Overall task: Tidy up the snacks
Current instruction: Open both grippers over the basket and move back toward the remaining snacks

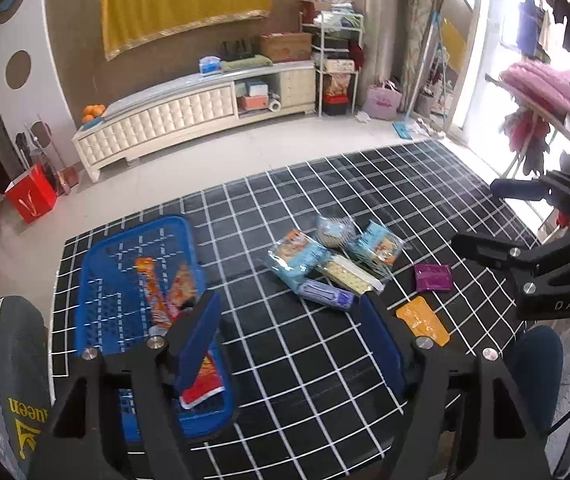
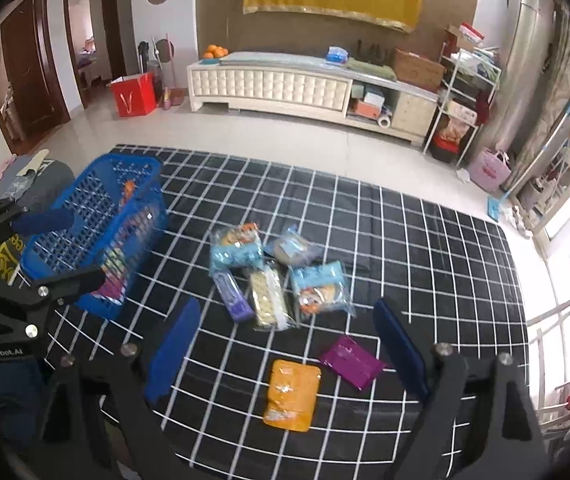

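Left wrist view: left gripper (image 1: 291, 322) released, nothing between its blue pads, hanging beside the blue basket (image 1: 97, 280) (a few packets already inside). Snack pile (image 1: 333, 266) lies ahead and to its right.

Right wrist view: right gripper (image 2: 285, 344) spread wide, empty. Orange packet (image 2: 292, 394) sits directly below and between its fingers, long axis running away from the gripper, probably flat. Purple packet (image 2: 351, 362) just beside. Right hand is nearer.
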Demonstrator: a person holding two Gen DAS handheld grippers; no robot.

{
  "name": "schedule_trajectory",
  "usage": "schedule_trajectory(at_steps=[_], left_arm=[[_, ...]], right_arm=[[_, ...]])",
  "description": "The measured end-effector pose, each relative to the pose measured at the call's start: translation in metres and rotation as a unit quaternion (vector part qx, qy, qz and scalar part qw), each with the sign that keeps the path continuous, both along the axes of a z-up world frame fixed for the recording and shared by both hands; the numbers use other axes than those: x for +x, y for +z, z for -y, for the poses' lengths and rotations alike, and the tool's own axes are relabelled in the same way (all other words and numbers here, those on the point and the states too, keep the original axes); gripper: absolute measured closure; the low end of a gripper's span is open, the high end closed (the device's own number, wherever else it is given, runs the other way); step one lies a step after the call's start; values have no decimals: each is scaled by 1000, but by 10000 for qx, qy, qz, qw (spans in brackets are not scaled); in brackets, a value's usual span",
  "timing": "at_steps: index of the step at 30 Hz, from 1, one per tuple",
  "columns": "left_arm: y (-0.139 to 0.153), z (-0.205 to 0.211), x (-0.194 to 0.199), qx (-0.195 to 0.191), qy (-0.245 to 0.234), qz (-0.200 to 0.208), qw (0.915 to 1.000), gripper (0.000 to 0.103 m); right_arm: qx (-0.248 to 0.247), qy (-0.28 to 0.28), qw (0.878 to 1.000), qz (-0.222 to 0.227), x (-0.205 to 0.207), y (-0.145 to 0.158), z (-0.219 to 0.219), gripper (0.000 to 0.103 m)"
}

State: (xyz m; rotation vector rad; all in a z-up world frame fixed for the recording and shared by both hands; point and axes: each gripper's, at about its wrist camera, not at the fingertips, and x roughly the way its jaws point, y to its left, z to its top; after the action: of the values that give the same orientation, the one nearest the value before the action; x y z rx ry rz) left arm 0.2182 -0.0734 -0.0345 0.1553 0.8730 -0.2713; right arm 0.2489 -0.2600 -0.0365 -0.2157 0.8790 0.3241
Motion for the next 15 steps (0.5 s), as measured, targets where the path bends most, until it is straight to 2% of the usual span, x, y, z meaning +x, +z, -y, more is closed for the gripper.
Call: schedule_trajectory(at_steps=[15], left_arm=[[-61,49,43,47,95,-677,9977,34]], right_arm=[[100,-116,9960,-879,59,-80,31,12]])
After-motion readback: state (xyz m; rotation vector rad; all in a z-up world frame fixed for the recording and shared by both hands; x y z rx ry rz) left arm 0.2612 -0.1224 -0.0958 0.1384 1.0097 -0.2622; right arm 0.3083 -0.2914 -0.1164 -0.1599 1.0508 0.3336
